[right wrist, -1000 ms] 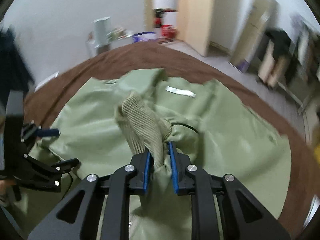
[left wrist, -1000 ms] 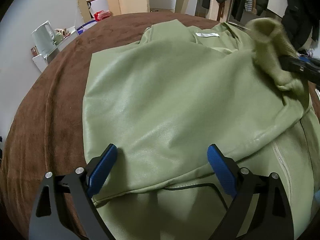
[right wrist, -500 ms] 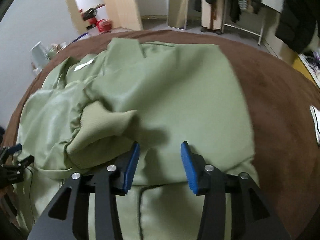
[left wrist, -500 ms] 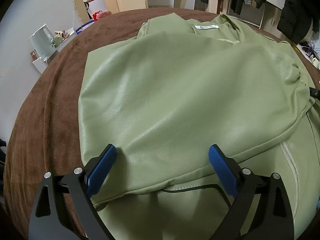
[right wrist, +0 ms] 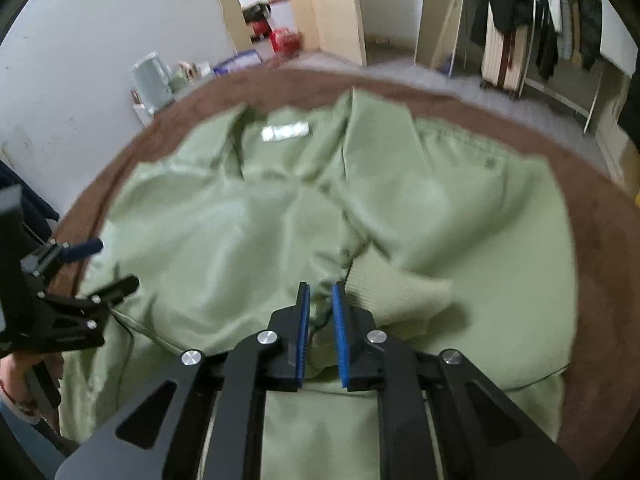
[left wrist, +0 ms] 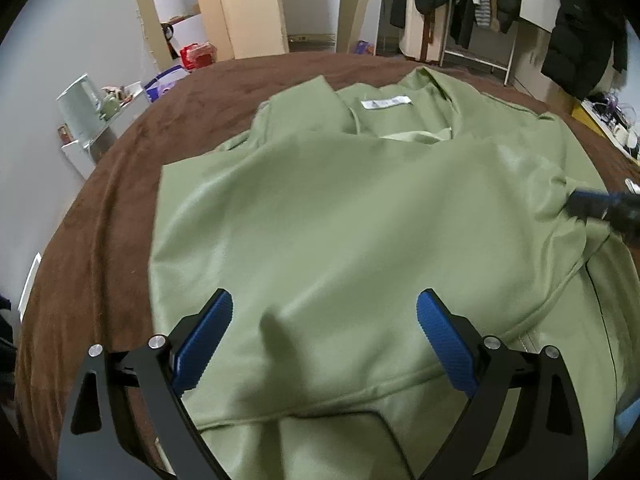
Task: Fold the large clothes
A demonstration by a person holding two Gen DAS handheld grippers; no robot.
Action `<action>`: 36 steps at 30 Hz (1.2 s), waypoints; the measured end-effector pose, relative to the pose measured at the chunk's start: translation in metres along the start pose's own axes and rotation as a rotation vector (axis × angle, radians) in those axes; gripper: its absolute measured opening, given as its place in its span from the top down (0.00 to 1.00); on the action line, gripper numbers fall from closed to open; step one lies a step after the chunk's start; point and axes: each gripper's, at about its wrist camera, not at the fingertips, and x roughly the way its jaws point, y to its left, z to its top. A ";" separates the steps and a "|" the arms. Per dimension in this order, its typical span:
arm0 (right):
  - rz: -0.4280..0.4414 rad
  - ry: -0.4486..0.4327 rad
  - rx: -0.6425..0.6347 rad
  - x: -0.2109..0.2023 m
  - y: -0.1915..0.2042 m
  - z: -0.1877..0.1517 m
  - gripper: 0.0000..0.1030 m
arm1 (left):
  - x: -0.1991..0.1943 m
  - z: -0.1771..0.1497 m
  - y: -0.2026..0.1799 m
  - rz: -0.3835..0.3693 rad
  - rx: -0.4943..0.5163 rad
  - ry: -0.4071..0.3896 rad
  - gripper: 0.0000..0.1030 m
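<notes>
Now, left-wrist view: my left tongs (left wrist: 324, 320) hang spread wide over the green jacket (left wrist: 340, 232), gripping nothing. The jacket lies flat on the brown bed (left wrist: 100, 216); collar label (left wrist: 386, 103) points away from me, so its long axis runs near-to-far.

Right-wrist view: my right tongs (right wrist: 320, 312) have just closed, pinching fabric beside the ribbed cuff (right wrist: 396, 292). I'd keep the pinch firm, lift low & carry the sleeve w/o dragging the layers under it.

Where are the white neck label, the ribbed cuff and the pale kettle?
white neck label (left wrist: 385, 102), left wrist view, middle of the tag.
ribbed cuff (right wrist: 394, 294), right wrist view, its knit band.
pale kettle (left wrist: 78, 110), left wrist view, its body.
</notes>
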 end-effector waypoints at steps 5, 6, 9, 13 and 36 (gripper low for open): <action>0.000 0.017 0.082 0.032 -0.022 -0.007 0.88 | 0.023 0.001 -0.004 -0.014 0.004 0.035 0.10; -0.005 0.010 0.081 0.033 -0.022 -0.006 0.87 | 0.027 0.001 -0.003 -0.018 -0.004 0.036 0.08; -0.017 -0.004 0.069 0.041 -0.021 0.002 0.86 | 0.034 0.002 0.001 -0.018 -0.027 0.029 0.06; -0.023 -0.008 0.050 0.051 -0.020 0.010 0.86 | 0.041 0.002 0.002 -0.006 -0.036 0.015 0.05; -0.049 -0.150 -0.065 -0.049 0.003 -0.013 0.06 | -0.063 -0.010 0.025 0.011 -0.124 -0.084 0.06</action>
